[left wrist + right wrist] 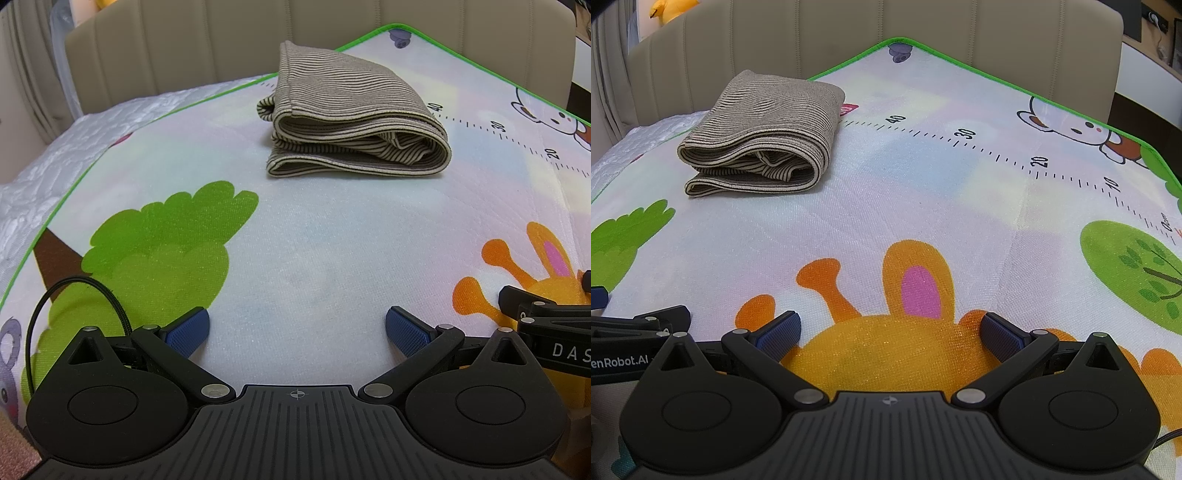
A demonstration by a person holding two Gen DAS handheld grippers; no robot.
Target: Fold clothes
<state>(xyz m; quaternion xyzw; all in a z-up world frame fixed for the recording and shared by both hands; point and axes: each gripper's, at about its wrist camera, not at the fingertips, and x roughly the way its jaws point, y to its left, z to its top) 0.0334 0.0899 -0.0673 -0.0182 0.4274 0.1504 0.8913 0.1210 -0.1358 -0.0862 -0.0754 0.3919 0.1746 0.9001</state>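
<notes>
A brown-and-cream striped garment lies folded in a thick bundle on the cartoon play mat, well ahead of both grippers. It also shows in the right wrist view, at the far left of the mat. My left gripper is open and empty, low over the mat near its front. My right gripper is open and empty over the orange giraffe print. Part of the right gripper shows at the left wrist view's right edge.
The mat has a green border and lies on a white quilted bed cover. A beige padded headboard stands behind. A yellow toy sits above the headboard at the far left.
</notes>
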